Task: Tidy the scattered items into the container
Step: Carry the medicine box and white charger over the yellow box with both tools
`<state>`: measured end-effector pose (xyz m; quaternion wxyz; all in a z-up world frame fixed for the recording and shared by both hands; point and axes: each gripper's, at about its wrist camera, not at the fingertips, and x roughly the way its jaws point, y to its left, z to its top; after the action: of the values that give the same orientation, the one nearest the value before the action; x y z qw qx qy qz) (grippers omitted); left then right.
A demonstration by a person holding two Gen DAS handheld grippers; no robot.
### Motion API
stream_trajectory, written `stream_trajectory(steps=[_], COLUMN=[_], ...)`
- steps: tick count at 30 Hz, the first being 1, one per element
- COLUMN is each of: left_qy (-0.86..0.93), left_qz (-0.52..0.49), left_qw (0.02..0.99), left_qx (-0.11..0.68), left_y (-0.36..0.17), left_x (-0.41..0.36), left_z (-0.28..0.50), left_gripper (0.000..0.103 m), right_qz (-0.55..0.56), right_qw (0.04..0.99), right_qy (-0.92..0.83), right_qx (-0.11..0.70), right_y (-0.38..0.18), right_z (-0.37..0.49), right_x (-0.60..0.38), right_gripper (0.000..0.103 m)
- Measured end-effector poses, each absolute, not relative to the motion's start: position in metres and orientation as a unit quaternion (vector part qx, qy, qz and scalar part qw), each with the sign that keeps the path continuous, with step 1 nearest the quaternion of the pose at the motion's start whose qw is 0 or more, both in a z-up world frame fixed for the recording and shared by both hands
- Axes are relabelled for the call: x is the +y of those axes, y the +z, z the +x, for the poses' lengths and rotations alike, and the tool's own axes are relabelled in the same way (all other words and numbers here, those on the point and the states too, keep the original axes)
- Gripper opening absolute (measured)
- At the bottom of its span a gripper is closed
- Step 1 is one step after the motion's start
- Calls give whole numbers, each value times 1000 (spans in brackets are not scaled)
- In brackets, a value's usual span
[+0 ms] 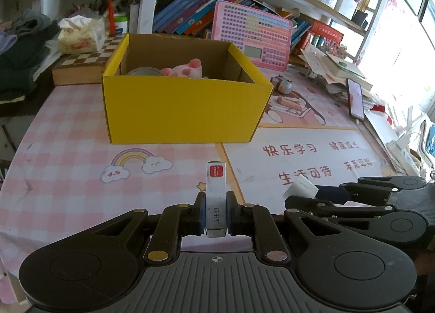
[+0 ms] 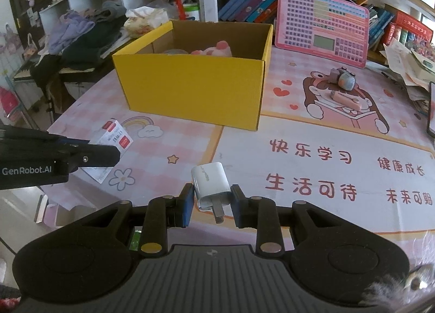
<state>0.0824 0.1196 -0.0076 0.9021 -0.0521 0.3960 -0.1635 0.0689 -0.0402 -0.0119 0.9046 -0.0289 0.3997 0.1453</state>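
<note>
While the yellow box holds a pink plush toy and perhaps a tin, our left gripper clamps a staple box and our right gripper a white charger.

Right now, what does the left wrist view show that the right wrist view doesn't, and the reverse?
Left wrist only: the left gripper head-on, shut on the staple box, and the whole phone at the mat's right edge.

Right wrist only: the right gripper head-on, shut on the white charger with its prongs pointing toward the camera, and purple clothes piled on the left.

Both: the yellow box with a pink plush inside, the pink keyboard toy, and small items still on the mat.
</note>
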Motion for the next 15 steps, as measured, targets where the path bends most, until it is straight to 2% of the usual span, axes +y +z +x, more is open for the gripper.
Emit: stream_trajectory(steps=[15], left_qy=[-149], left_qz=[-50], left_qw=[910], left_qx=[384], left_y=[-1], left_x=[135], left_z=[84], left_gripper=[13], right_qz=[-30], right_qw=[911], right_qy=[160], right_qx=[380], right_y=[-7], right_z=[75], right_x=[-28], right_gripper=[27])
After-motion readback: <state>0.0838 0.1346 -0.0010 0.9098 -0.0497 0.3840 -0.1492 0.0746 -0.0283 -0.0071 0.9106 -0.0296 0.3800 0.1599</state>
